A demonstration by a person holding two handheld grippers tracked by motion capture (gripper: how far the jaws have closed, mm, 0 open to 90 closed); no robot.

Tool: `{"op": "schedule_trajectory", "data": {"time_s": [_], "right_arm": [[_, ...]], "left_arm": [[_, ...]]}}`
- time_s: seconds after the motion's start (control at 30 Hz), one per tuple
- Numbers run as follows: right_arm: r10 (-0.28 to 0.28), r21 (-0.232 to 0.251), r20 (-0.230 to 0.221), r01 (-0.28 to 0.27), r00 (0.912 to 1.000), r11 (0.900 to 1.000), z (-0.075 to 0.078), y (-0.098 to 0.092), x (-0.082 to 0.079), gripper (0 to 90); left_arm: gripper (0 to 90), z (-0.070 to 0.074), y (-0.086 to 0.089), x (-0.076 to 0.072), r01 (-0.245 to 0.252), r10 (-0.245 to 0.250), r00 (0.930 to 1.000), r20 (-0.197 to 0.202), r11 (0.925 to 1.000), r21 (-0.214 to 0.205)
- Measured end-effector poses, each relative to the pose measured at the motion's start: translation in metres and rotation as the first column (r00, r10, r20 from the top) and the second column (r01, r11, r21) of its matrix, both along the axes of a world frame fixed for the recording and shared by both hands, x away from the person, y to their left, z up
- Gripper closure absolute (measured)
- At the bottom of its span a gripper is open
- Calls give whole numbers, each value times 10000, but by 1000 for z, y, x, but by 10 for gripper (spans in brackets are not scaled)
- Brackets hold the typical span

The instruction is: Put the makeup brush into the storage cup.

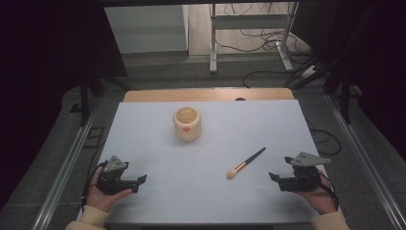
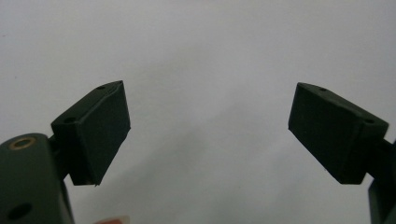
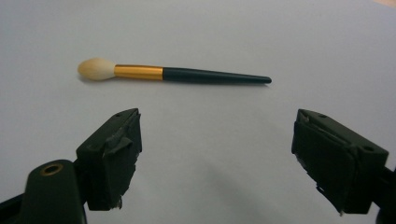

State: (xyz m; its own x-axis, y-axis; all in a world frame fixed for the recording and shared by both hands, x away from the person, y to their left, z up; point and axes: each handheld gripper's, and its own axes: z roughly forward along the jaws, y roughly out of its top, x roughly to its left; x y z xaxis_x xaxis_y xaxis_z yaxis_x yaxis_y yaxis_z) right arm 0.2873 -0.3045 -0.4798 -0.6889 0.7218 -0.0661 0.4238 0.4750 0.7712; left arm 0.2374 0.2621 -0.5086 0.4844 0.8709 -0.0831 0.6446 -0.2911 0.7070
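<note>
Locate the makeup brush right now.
The makeup brush lies flat on the white table, right of centre in the high view, just ahead of the open right gripper.

orange mark [image 1: 186, 128] on cup [image 1: 187, 124] too small to identify.

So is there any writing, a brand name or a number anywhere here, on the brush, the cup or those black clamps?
None can be read.
Cup: a small orange mark on its side, too small to tell whether it is writing.
Brush: plain handle.
Left gripper and right gripper: no lettering.
</note>
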Motion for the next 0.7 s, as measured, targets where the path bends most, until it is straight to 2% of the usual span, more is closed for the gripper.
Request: {"op": "schedule_trajectory", "data": {"time_s": [0.07,0.23,0.4,0.6,0.7], "right_arm": [[9,25,74,-9,10000,10000,1,0,-1,162],[63,99,189,-65,9998,9999,3,-1,1,152],[249,-268,267,-242,9993,9993,2,1,5,149],[272,-159,289,-267,9992,9995,3,-1,7,150],[296,-121,291,-292,9991,9995,5,-2,7,153]], "left_arm": [[137,1,0,-1,-56,56,10000,62,9999,-105],[142,0,-2,-1,79,-79,9999,132,10000,-19],[146,0,1,-1,-55,56,9999,135,10000,-70],[146,0,0,-1,-33,33,9999,119,10000,-2],[144,1,0,-2,-140,141,9998,145,9998,-108]]}}
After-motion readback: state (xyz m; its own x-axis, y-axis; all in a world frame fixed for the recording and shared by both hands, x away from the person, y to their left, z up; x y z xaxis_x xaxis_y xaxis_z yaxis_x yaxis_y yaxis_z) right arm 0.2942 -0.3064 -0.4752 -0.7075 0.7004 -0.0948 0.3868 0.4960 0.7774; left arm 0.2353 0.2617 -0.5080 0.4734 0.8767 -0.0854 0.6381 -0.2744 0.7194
